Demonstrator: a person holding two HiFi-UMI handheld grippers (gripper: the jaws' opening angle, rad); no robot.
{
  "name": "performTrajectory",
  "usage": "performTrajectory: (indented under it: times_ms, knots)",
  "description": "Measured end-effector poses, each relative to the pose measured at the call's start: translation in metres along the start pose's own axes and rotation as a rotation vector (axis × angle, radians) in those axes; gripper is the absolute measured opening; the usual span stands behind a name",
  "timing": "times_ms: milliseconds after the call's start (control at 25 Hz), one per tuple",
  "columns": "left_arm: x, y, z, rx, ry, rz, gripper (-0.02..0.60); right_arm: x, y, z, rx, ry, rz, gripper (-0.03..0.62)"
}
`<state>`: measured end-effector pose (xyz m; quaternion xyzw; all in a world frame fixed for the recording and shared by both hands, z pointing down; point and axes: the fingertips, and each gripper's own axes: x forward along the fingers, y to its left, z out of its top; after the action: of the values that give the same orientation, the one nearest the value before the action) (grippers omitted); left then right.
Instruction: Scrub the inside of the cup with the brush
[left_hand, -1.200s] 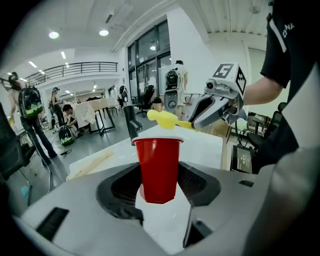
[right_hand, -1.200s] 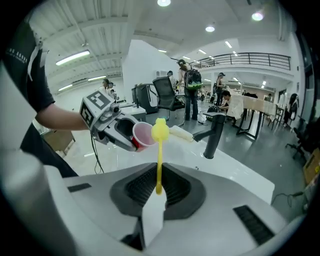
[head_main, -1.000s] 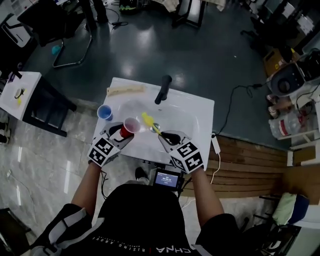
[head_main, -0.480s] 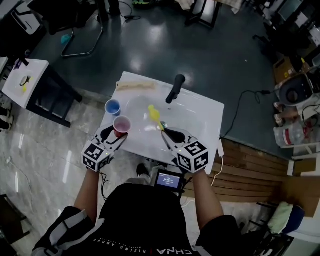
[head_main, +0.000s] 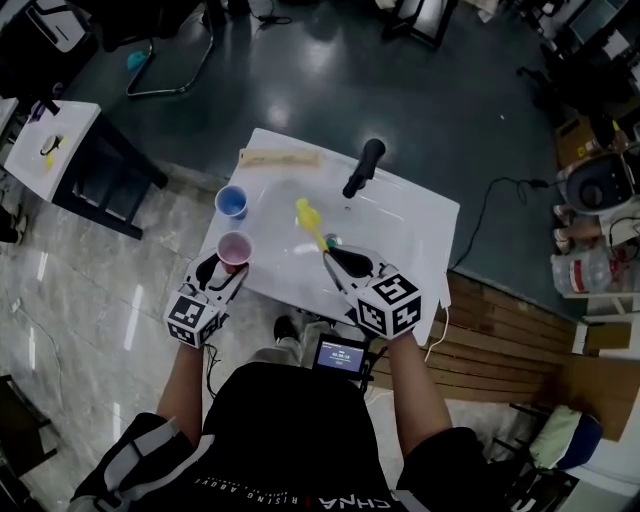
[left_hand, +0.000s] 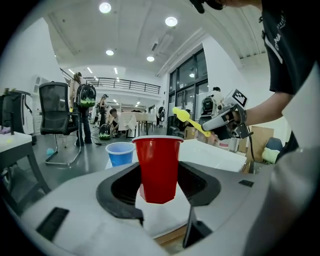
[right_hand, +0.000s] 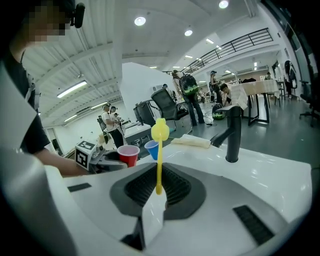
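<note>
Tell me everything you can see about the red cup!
The red cup looks like thin plastic: red outside, paler pink inside, with a pale rim, wider at the top than the bottom. It is upright, mouth up, at the near left edge of the white sink. The left gripper holds it, a jaw pressing each side. A blue cup stands just behind it, apart. The yellow brush is not inside it.

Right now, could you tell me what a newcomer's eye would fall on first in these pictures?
The red cup clamped in the left gripper at the white sink's front-left edge stands out first. Next comes the yellow brush held in the right gripper over the basin, clear of the cup. A blue cup stands just beyond the red one.
</note>
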<state>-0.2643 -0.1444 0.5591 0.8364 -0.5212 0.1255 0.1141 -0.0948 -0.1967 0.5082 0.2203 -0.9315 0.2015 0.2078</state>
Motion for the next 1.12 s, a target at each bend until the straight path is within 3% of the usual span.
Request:
performTrajectory:
  times_ms: [520, 1120]
  knots:
    - [0.001, 0.017, -0.031, -0.015, -0.04, 0.138, 0.232, 0.003, 0.001, -0.005, -0.021, 0.036, 0.008, 0.038]
    - [0.007, 0.026, -0.045, -0.015, -0.062, 0.172, 0.232, -0.002, -0.002, -0.021, -0.016, 0.063, 0.007, 0.038]
